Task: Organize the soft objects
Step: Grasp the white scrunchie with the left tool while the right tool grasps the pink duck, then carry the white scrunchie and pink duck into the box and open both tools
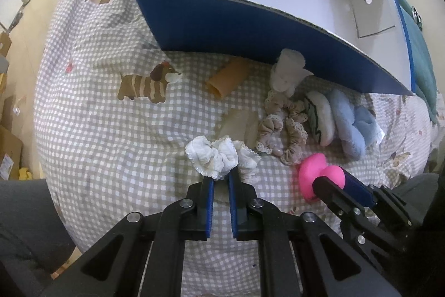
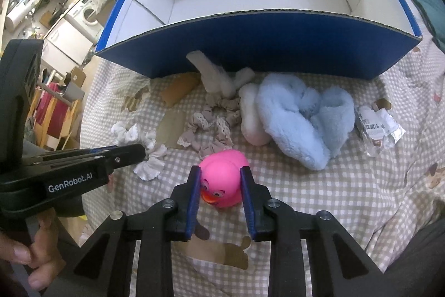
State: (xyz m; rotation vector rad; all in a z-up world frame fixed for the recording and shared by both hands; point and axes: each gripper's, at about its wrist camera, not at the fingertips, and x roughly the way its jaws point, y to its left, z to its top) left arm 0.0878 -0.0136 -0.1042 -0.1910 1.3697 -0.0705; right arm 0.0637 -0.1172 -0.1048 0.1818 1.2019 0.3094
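On the checked bedspread [image 1: 111, 130] before the empty blue box [image 2: 250, 41], the left gripper [image 1: 221, 177] pinches only a frill of the white scrunchie [image 1: 214, 157], which may slip free, while the right gripper [image 2: 220, 177] squeezes the rounded pink duck [image 2: 222, 180], which could squirt out when lifted.

Grey-beige and white check on the bedsheet [image 1: 97, 116], with a printed brown striped dog [image 1: 144, 85] at about 10 o'clock from the white frilled scrunchie [image 1: 214, 157]. Deep blue outside and plain white inside on the cardboard box [image 2: 250, 41]. Hot pink on the rubber duck [image 2: 222, 180], with an orange beak. Pale blue on the fluffy slippers [image 2: 300, 118], at 2 o'clock from the duck. Beige with cream lace edge on the second scrunchie [image 1: 281, 130]. Tan on the small tube [image 1: 228, 75]. Black with blue pads on the left gripper [image 1: 221, 180] and right gripper [image 2: 221, 177].
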